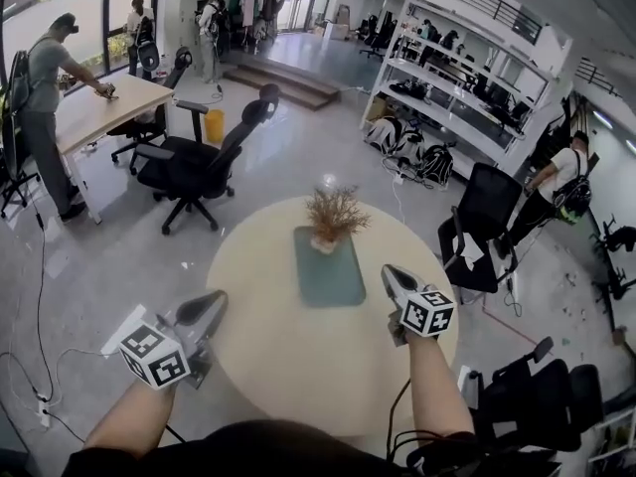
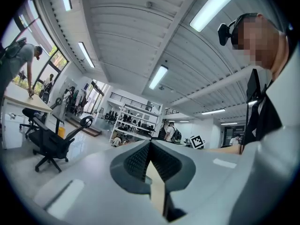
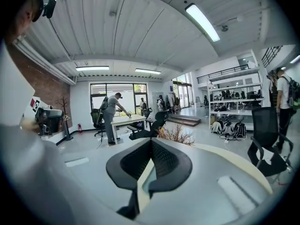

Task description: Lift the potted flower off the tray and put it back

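A potted flower (image 1: 333, 220) with dry brown sprigs stands upright at the far end of a green tray (image 1: 329, 269) in the middle of a round cream table (image 1: 298, 366). My left gripper (image 1: 214, 302) hovers over the table's near left edge, well short of the tray. Its jaws meet at the tip with nothing between them (image 2: 150, 142). My right gripper (image 1: 390, 271) is raised just right of the tray, a little nearer than the pot, and is shut and empty (image 3: 151, 140). In the right gripper view the flower (image 3: 176, 135) shows beyond the jaws, slightly to the right.
A black office chair (image 1: 199, 164) stands behind the table at the left; two more are at the right (image 1: 482, 222) and near right (image 1: 542, 396). White shelving (image 1: 452, 92) lines the far wall. A person leans over a desk (image 1: 99, 107) at far left. Cables lie on the floor.
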A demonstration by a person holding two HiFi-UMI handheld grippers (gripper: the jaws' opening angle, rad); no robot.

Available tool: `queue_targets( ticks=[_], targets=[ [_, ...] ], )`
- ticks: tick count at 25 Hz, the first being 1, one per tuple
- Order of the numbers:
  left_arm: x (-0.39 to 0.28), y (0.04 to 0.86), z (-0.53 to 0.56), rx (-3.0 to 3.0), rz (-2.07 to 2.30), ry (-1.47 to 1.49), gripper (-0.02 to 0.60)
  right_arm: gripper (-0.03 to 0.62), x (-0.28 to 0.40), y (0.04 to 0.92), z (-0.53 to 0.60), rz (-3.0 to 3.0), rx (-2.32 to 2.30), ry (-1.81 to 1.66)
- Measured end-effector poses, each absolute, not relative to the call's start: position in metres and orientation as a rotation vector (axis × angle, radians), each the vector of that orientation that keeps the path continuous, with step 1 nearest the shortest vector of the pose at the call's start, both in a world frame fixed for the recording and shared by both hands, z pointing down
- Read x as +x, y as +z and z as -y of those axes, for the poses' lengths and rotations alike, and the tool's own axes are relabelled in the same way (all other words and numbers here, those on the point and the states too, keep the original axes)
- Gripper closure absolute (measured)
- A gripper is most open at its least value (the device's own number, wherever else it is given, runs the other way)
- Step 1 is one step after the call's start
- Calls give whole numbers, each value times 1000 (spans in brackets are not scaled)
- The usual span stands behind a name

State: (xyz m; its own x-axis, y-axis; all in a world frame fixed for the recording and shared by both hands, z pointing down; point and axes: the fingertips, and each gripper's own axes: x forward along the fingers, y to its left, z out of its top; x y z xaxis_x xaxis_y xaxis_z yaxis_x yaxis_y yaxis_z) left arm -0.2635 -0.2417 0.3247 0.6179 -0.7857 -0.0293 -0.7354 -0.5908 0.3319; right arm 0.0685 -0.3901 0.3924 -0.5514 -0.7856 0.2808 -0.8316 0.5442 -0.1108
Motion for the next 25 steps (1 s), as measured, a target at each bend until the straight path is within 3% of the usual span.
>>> queue_targets(
  ticks=[11, 20, 25],
  targets=[
    [-256, 287, 185, 2607, 1227, -272, 586, 582, 70, 319, 271, 2744, 1248, 354],
    [-180, 254, 146, 2625, 1300, -320, 586, 582, 120, 272, 195, 2825, 1087, 276],
    [-104, 272, 134, 2569, 1287, -353, 586, 582, 190, 272, 173, 2826, 1036, 240]
  ],
)
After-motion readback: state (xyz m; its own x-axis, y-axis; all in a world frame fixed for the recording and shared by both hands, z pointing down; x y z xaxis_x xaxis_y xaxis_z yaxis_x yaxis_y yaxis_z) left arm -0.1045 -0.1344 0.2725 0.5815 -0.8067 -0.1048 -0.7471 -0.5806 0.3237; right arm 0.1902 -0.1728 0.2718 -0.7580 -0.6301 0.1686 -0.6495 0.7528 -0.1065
